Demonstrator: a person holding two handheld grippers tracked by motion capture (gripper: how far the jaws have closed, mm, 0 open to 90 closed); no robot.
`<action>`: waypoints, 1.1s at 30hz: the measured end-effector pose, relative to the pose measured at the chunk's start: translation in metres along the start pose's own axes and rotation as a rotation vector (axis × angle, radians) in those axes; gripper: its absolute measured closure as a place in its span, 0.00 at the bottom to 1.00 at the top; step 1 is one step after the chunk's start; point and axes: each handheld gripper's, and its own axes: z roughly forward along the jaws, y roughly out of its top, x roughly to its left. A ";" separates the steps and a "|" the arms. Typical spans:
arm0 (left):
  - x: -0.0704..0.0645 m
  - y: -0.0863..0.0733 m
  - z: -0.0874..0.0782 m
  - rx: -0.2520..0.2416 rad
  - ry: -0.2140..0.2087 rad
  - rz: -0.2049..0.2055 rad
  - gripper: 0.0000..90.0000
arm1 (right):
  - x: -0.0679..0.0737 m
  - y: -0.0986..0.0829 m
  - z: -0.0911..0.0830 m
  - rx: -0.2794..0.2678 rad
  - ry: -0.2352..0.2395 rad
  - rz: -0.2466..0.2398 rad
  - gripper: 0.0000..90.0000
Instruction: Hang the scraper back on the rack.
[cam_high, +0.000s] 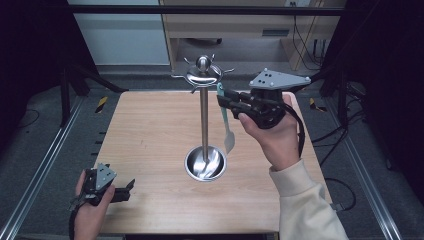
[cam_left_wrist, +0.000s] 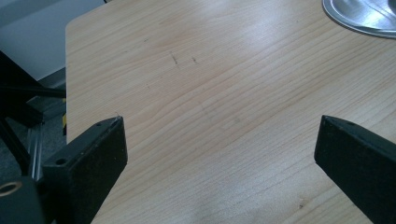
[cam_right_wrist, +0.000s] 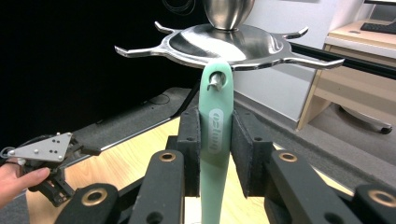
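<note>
At centre frame the right gripper (cam_right_wrist: 214, 154) has its jaws closed on the handle of a mint-green utensil (cam_right_wrist: 215, 140), whose top hole sits on a hook of the steel stand (cam_high: 204, 120). The left gripper (cam_left_wrist: 219, 154), lower left, rests wide open over bare counter (cam_left_wrist: 210, 84), holding nothing

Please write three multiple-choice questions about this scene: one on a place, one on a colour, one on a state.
1. Where is the round steel base of the hook stand?
A. table middle
B. floor
C. shelf

2. What colour is the plastic utensil?
A. red
B. pale green
C. black

3. How is the left gripper?
A. open
B. shut on a cup
C. shut on the stand

Answers: 1 A, the high view shows it on the wooden table. 2 B, seen between the right gripper's jaws. 3 A, its jaws stand wide apart over bare wood.
</note>
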 end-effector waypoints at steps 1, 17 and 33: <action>0.000 0.000 0.000 0.001 -0.001 -0.002 0.02 | 0.000 0.000 0.000 0.000 0.000 0.000 0.82; 0.000 0.000 0.000 0.002 -0.002 0.001 0.03 | 0.000 -0.001 0.000 -0.002 -0.005 -0.004 0.82; 0.000 0.000 0.000 0.005 -0.003 0.001 0.03 | -0.001 -0.001 -0.001 0.012 -0.006 -0.004 0.72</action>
